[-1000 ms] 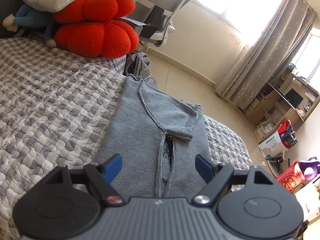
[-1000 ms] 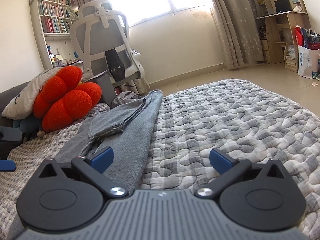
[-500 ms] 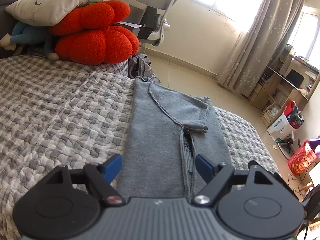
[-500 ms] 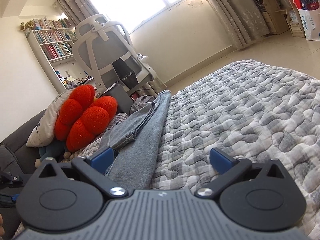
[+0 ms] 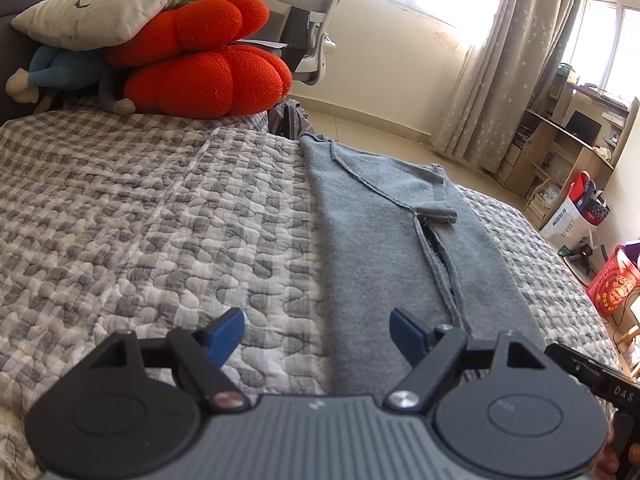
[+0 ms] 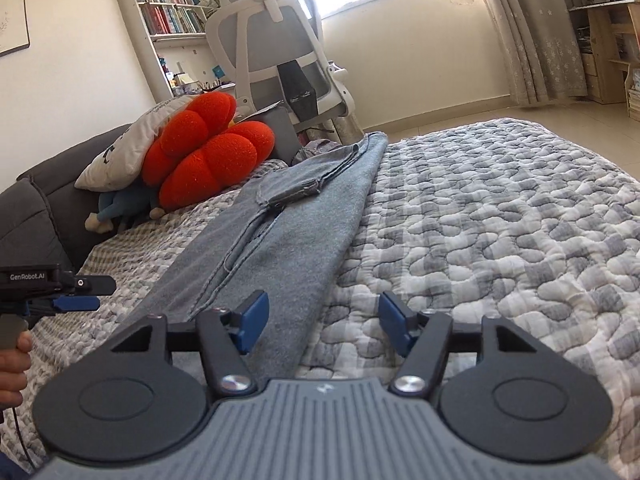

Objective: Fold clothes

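Note:
A grey knit sweater [image 5: 384, 240] lies flat on the bed as a long narrow strip with its sleeves folded in over the body; it also shows in the right wrist view [image 6: 288, 236]. My left gripper [image 5: 318, 334] is open and empty, hovering over the sweater's near left edge. My right gripper [image 6: 320, 322] is open and empty, hovering over the sweater's near right edge. The left gripper also shows at the left edge of the right wrist view [image 6: 60, 292].
The bed has a grey and white quilted cover [image 6: 500, 216]. Red cushions [image 5: 204, 68], a white pillow [image 5: 112, 8] and a blue plush toy sit at the head. A white office chair [image 6: 280, 56] stands beyond the bed. Desk and bags [image 5: 576, 208] stand at right.
Both grippers have shifted: the left moved left so its jaws straddle the sweater's left edge, and the right moved so its jaws straddle the right edge. Both stayed open.

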Available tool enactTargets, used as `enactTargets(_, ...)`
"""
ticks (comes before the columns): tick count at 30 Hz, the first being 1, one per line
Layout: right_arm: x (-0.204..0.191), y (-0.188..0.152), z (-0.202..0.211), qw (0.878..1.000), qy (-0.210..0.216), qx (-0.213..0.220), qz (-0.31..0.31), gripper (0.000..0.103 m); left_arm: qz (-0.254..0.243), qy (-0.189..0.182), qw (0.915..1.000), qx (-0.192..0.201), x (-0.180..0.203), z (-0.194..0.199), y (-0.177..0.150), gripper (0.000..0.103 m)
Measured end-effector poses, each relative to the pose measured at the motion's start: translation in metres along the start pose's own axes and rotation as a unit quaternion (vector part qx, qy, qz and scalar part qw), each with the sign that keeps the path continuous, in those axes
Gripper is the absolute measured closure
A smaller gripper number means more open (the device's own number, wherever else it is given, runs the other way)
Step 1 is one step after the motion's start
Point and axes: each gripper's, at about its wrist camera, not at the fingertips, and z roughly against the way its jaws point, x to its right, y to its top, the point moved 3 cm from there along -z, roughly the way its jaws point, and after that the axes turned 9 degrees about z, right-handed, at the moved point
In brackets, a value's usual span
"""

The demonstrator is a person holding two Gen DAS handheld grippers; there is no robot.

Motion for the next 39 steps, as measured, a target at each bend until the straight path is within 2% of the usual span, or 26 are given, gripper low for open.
enactTargets(4, -0.010, -0.009, 0.020, 0.999, 0.029, -0.023, 0.006, 0.057, -0.011, -0.021, 0.9997, -0.008, -0.006, 0.010, -0.009, 0.042)
enactTargets(9, -0.023, -0.019, 0.039, 0.997, 0.063, -0.054, 0.011, 0.058, -0.017, -0.048, 0.9984, -0.026, -0.016, 0.029, -0.026, 0.044)
enactTargets(13, -0.023, -0.031, 0.042, 0.989, 0.116, -0.087, -0.029, 0.058, -0.013, -0.071, 0.9963, -0.047, -0.021, 0.043, -0.040, 0.044)
enactTargets(18, -0.024, -0.041, 0.043, 0.980, 0.162, -0.102, -0.062, 0.058, -0.026, -0.081, 0.9949, -0.055, -0.018, 0.056, -0.055, 0.044)
enactTargets(20, -0.028, -0.041, 0.041, 0.979, 0.164, -0.103, -0.058, 0.059, -0.038, -0.083, 0.9941, -0.059, -0.013, 0.057, -0.062, 0.046)
enactTargets(21, -0.029, -0.042, 0.041, 0.979, 0.164, -0.106, -0.058, 0.060, -0.043, -0.084, 0.9936, -0.062, -0.012, 0.057, -0.065, 0.053)
enactTargets(22, -0.029, -0.043, 0.040, 0.978, 0.163, -0.111, -0.060, 0.068, -0.041, -0.088, 0.9929, -0.070, -0.012, 0.055, -0.068, 0.059)
enactTargets(23, -0.030, -0.044, 0.039, 0.978, 0.163, -0.117, -0.063, 0.084, -0.039, -0.091, 0.9921, -0.077, -0.013, 0.053, -0.071, 0.062)
enactTargets(24, -0.030, -0.046, 0.038, 0.977, 0.162, -0.123, -0.065, 0.094, -0.037, -0.094, 0.9912, -0.085, -0.013, 0.050, -0.074, 0.068)
enactTargets(29, -0.034, -0.042, 0.036, 0.977, 0.163, -0.122, -0.067, 0.094, -0.032, -0.123, 0.9844, -0.122, -0.012, 0.040, -0.088, 0.078)
enactTargets(30, -0.036, -0.041, 0.037, 0.977, 0.163, -0.121, -0.064, 0.094, -0.033, -0.132, 0.9825, -0.128, -0.010, 0.038, -0.089, 0.084)
enactTargets(31, -0.037, -0.040, 0.037, 0.977, 0.163, -0.120, -0.060, 0.094, -0.037, -0.133, 0.9821, -0.128, -0.008, 0.037, -0.090, 0.096)
enactTargets(39, -0.034, -0.032, 0.049, 0.981, 0.160, -0.100, -0.051, 0.094, -0.043, -0.147, 0.9816, -0.114, 0.000, 0.048, -0.079, 0.098)
